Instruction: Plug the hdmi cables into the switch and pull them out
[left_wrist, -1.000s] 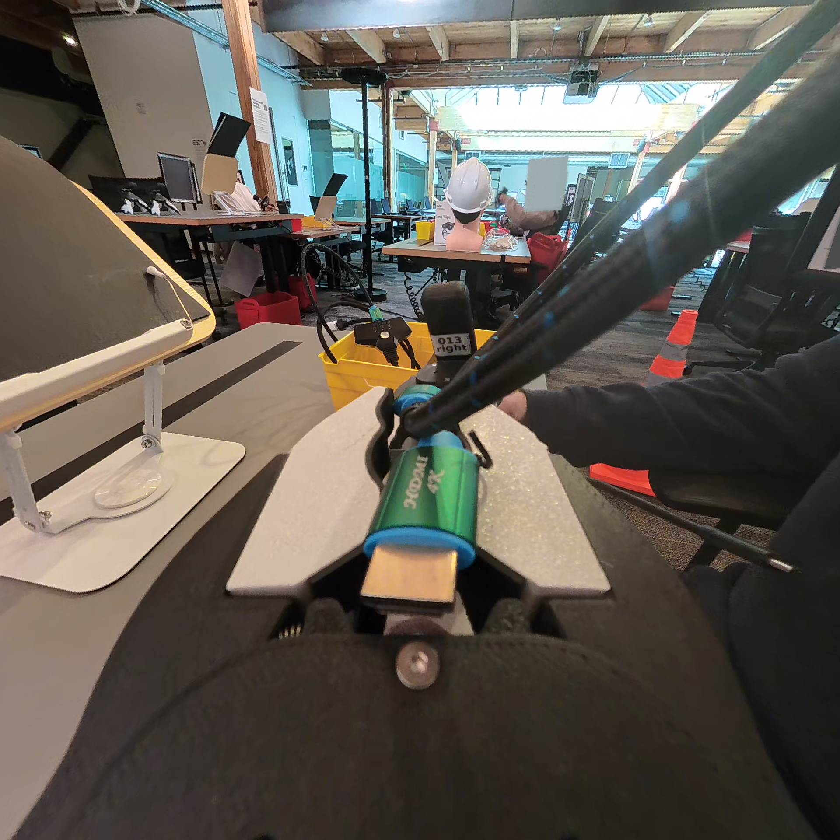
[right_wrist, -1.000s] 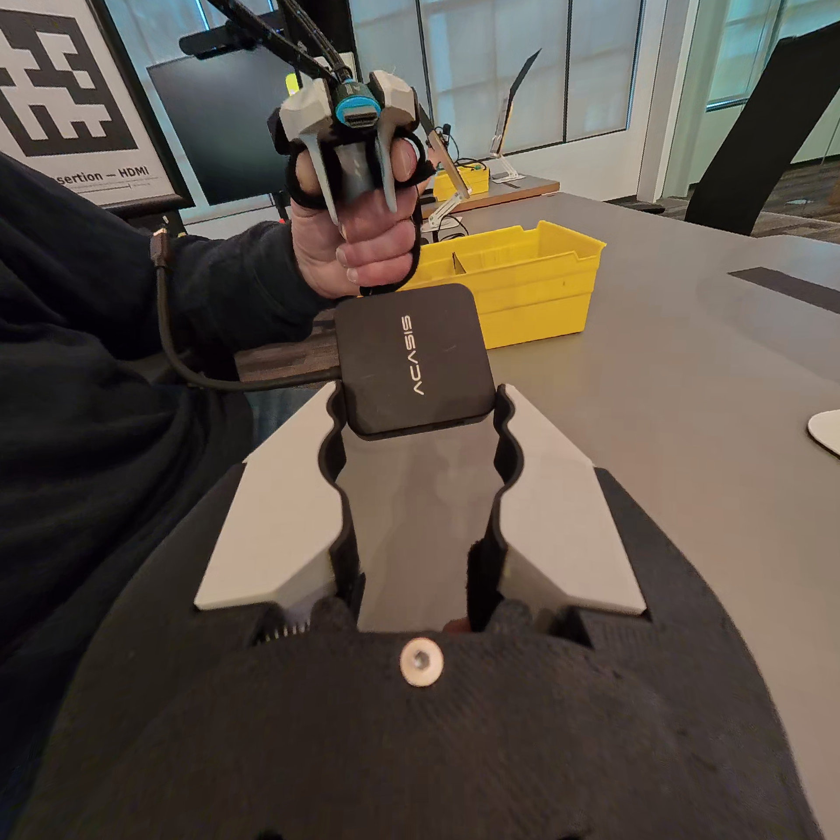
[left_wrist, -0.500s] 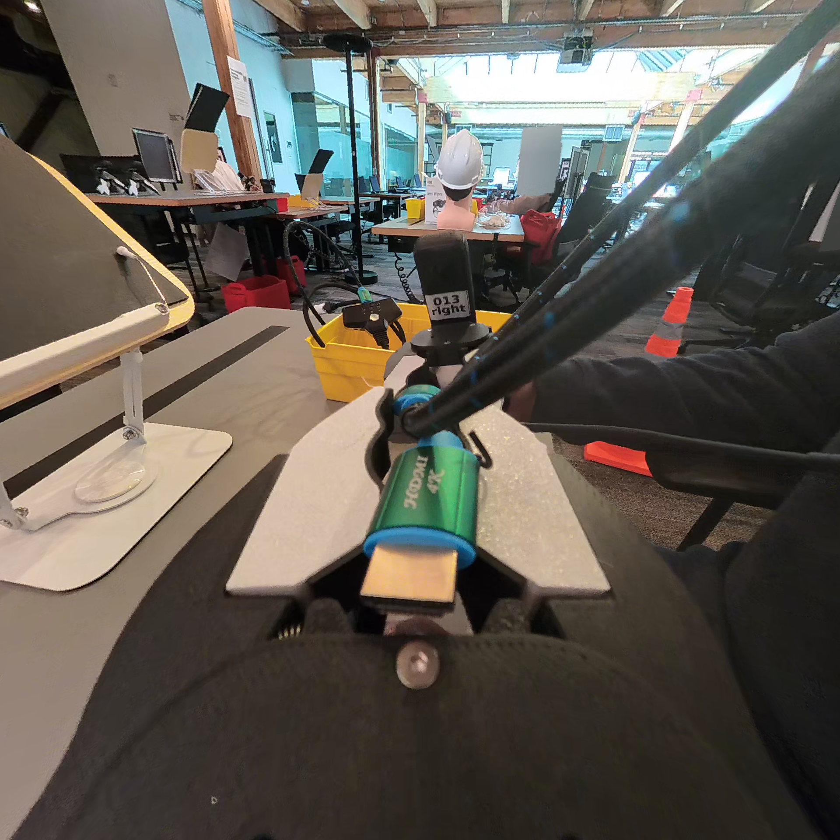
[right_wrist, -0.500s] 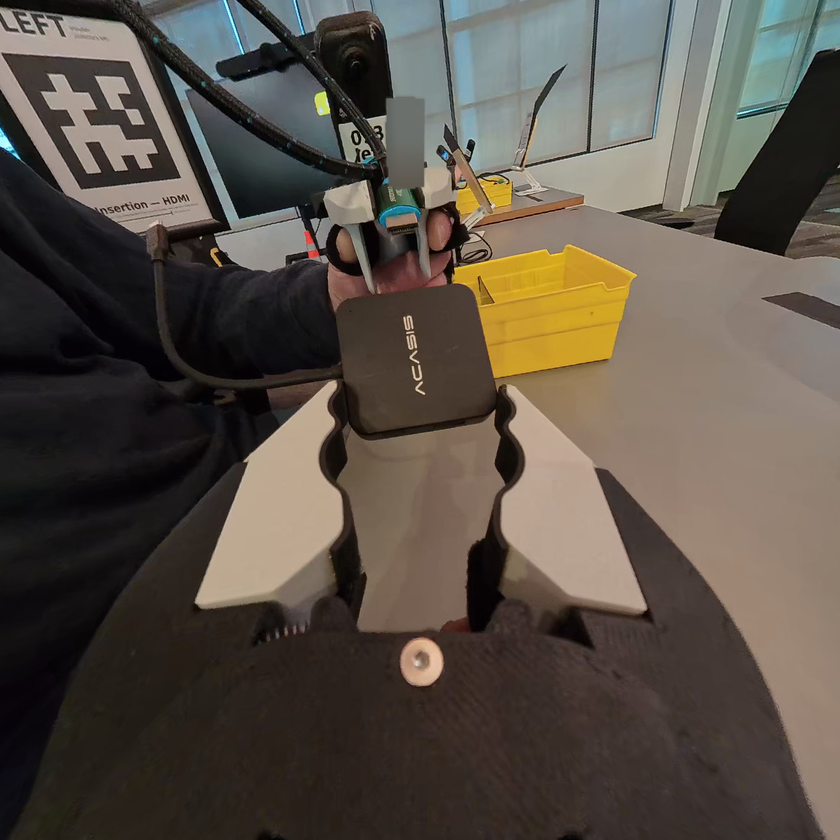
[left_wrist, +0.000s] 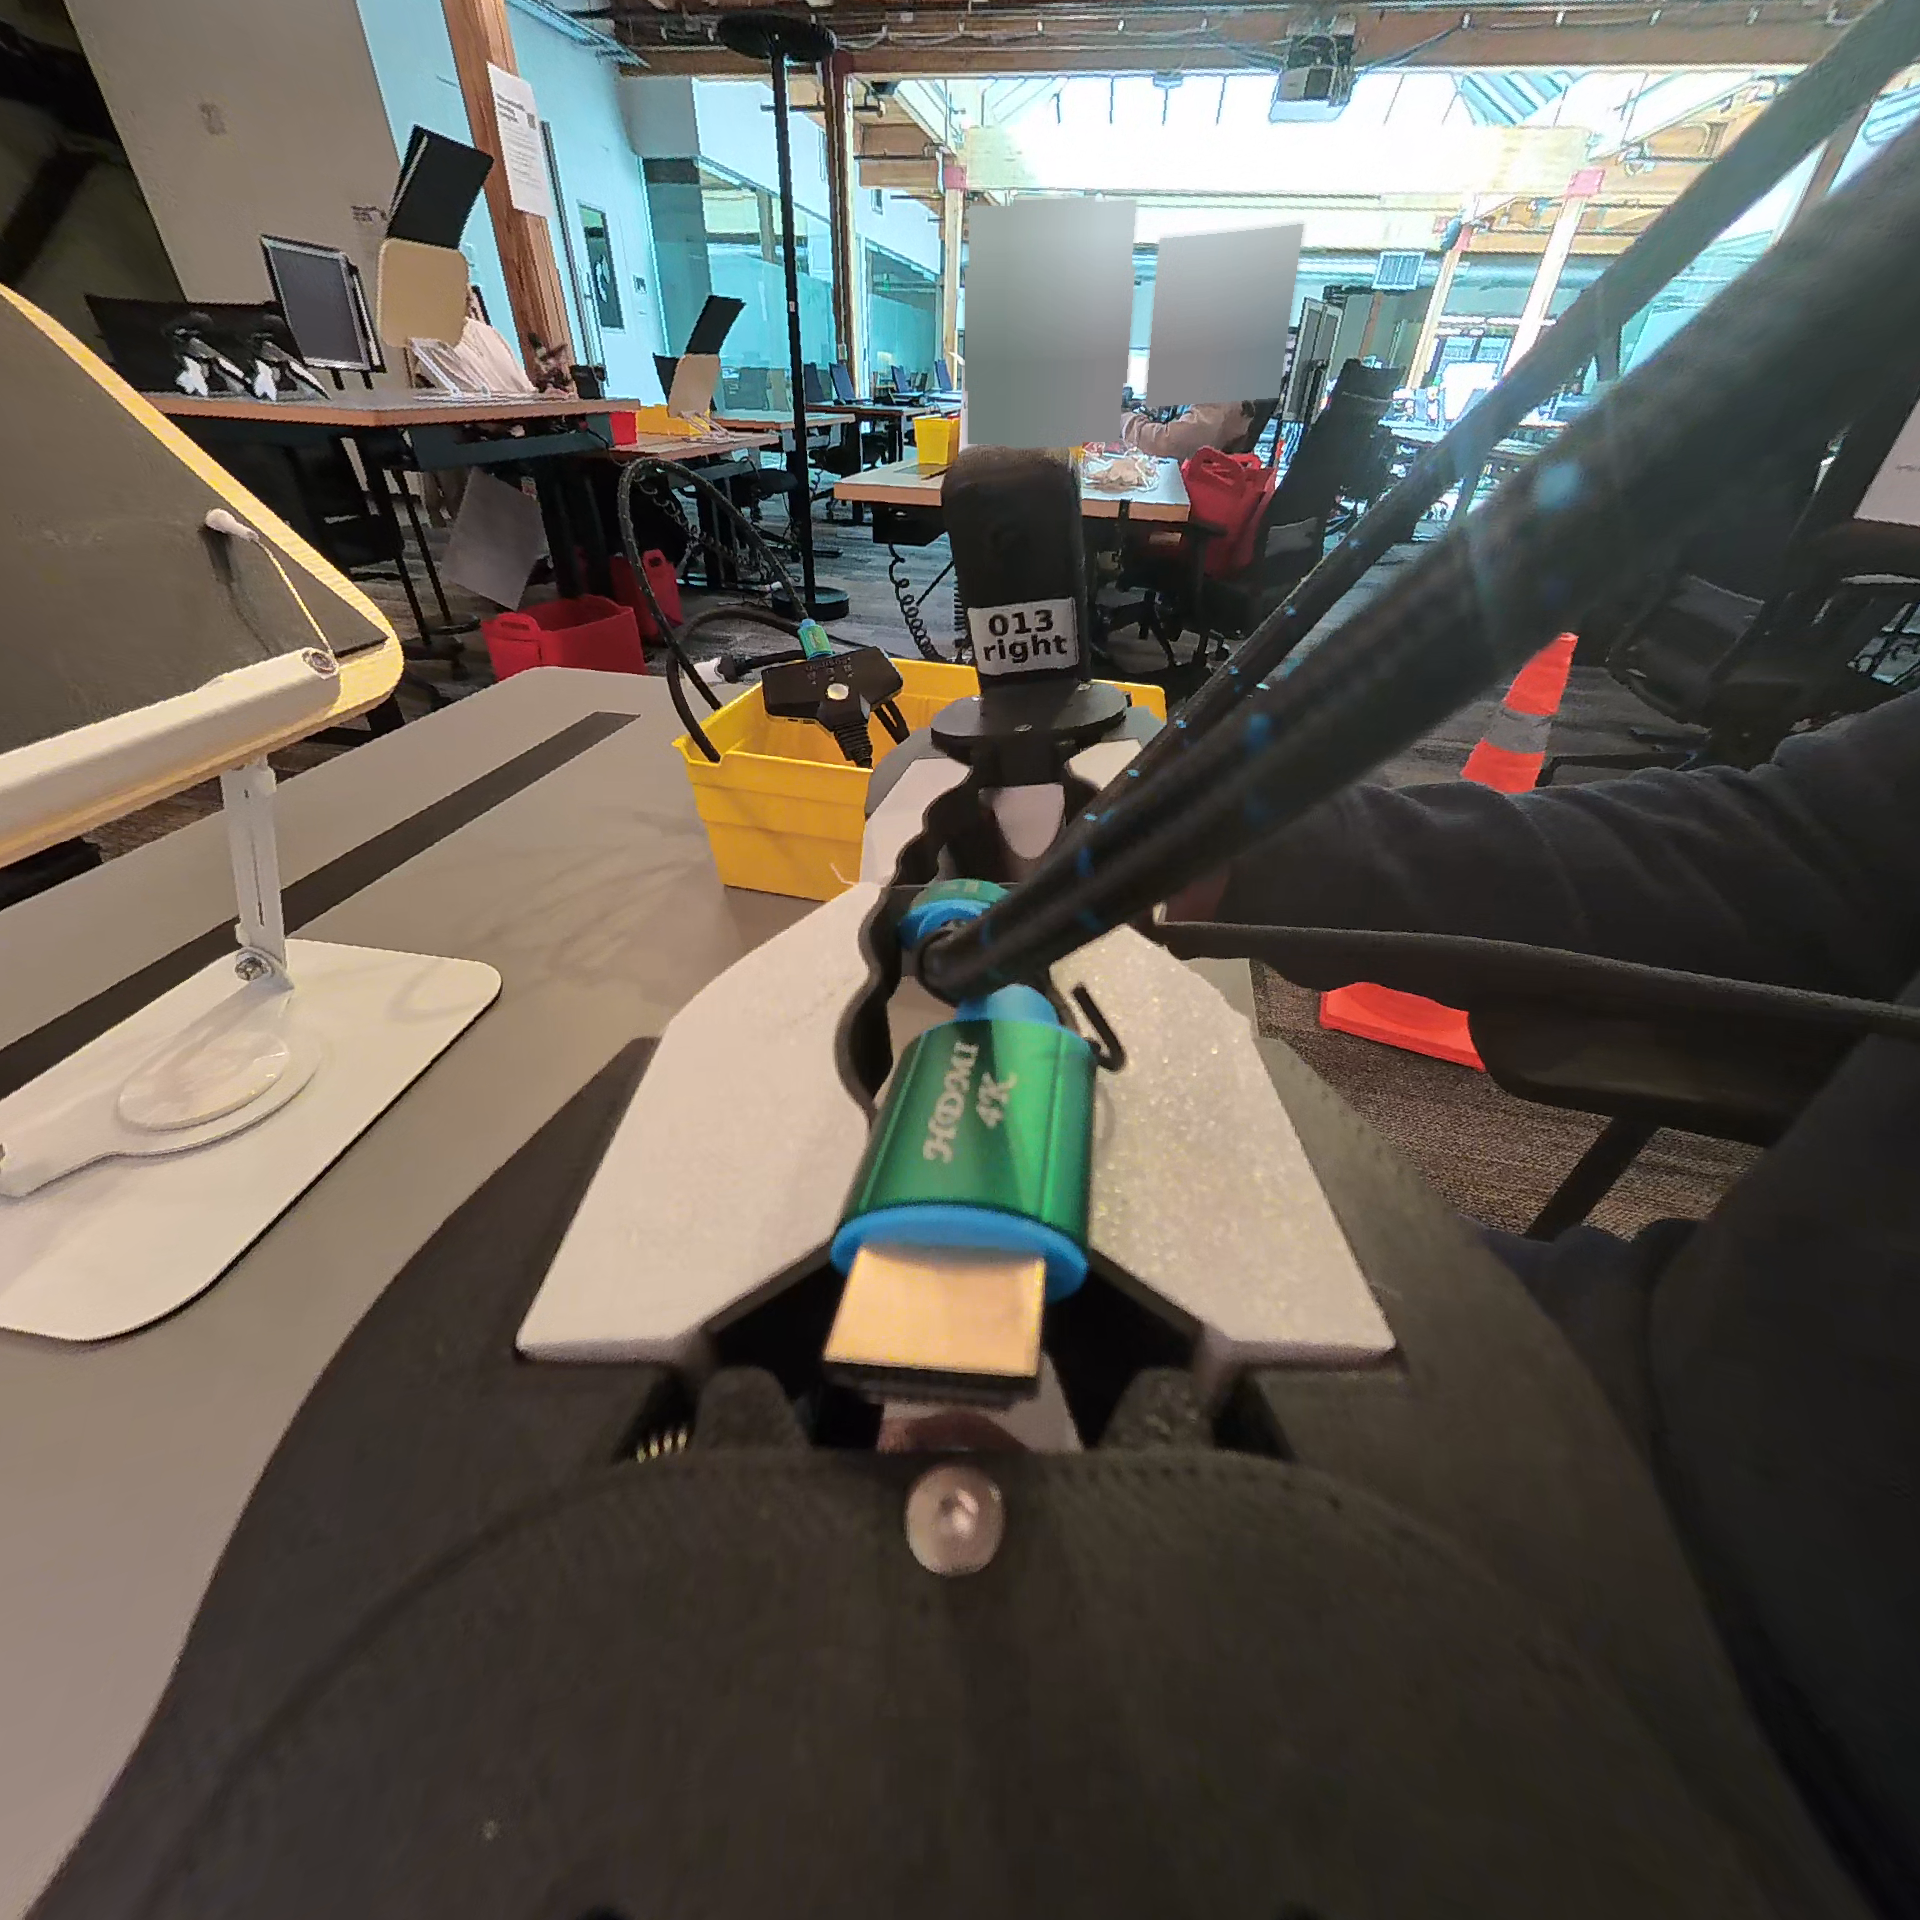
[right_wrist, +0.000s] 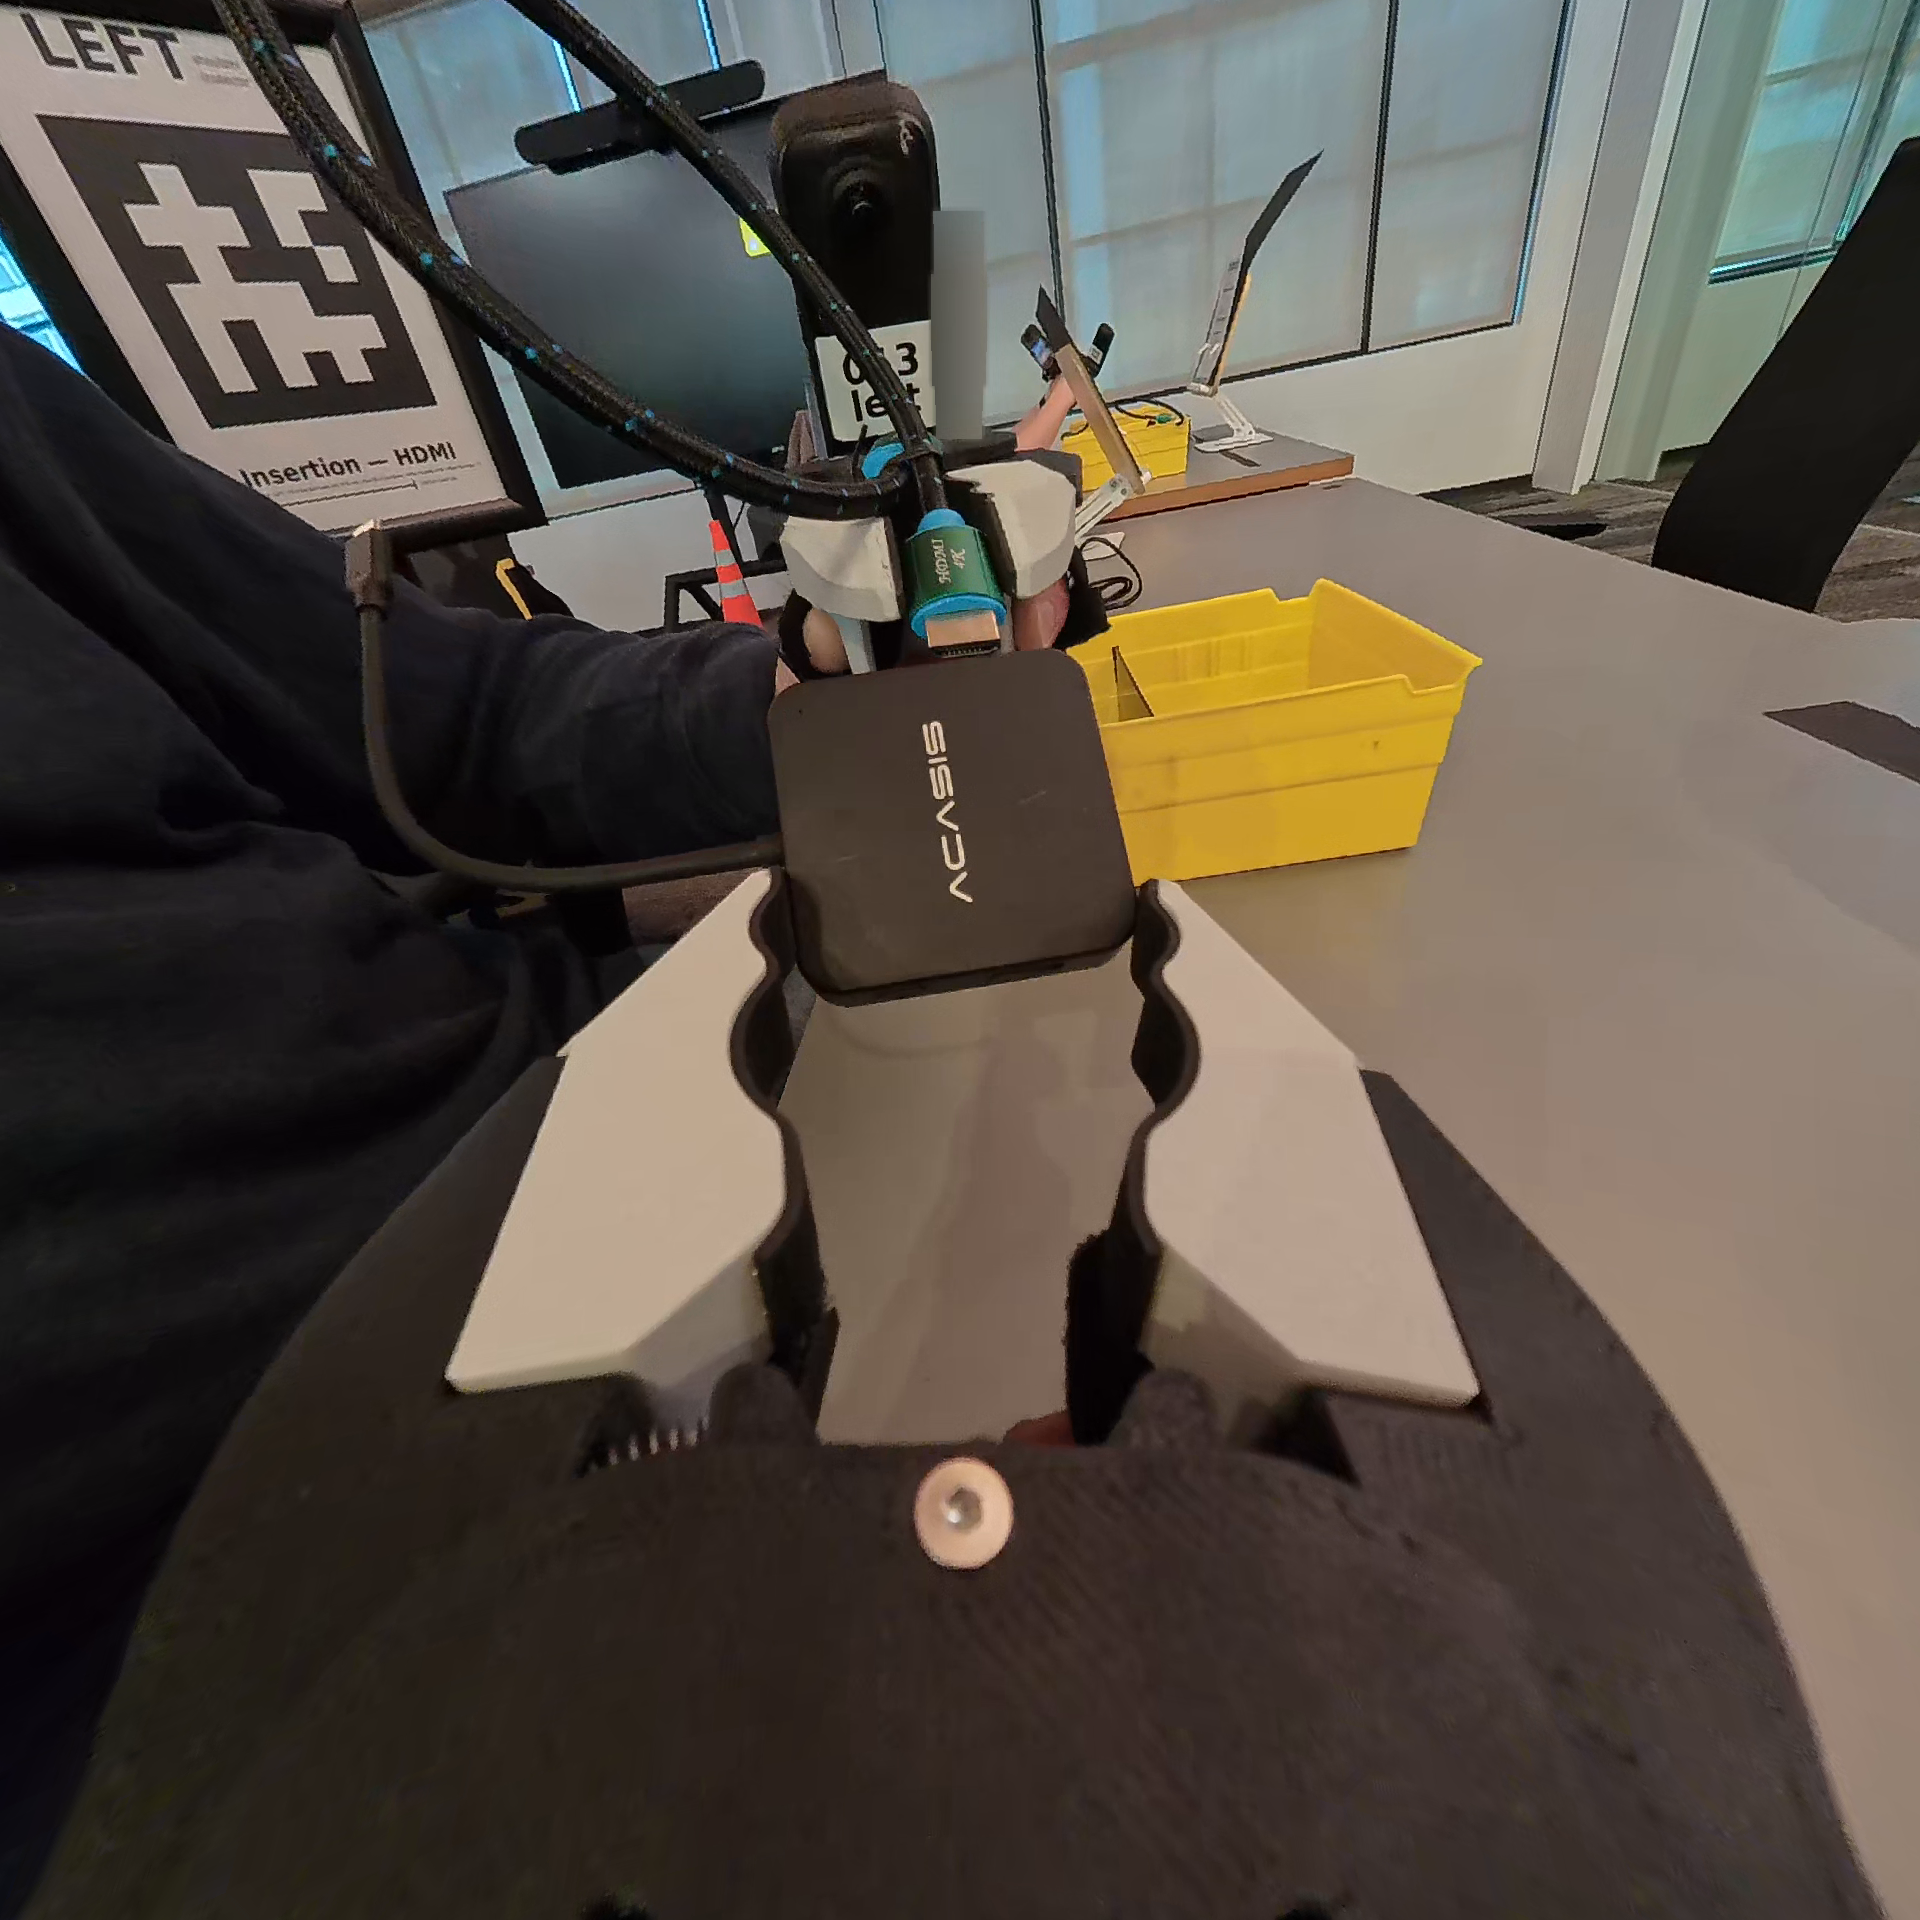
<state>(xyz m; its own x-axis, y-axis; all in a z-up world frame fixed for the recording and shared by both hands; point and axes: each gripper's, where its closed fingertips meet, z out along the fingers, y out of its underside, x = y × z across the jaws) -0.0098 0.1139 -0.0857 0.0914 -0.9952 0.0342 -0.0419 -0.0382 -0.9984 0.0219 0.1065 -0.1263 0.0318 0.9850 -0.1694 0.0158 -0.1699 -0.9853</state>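
Two hand-held grippers face each other above a grey table (right_wrist: 1558, 1039), each carrying one half of a connection. The right gripper (right_wrist: 961, 935) has its pale grey fingers (right_wrist: 665, 1174) partly spread and clamped on the two side edges of a flat, square black plastic switch box (right_wrist: 951, 816), holding it level and lifted off the table with its far edge turned toward the other gripper; this probably keeps the port side free and steady. A thin black lead (right_wrist: 499, 852) leaves the box on its left side. The left gripper (left_wrist: 971, 935) has its fingers (left_wrist: 727, 1143) pressed close on a green metal HDMI plug with blue collars (left_wrist: 971, 1138), pinching it near the collar where the braided black cable (left_wrist: 1403, 665) leaves, so the bare metal tip points back toward its own camera. In the right wrist view that same plug (right_wrist: 951, 582) hangs tip-down just beyond the far edge of the box, very near or perhaps touching; the port itself is hidden, so seating cannot be confirmed. Judging from this, the insertion is about to begin or only just starting. A yellow plastic bin (right_wrist: 1288, 748) sits on the table beside them, and the left wrist view shows a second small black switch with cables (left_wrist: 831, 691) resting at the rim of a yellow bin.
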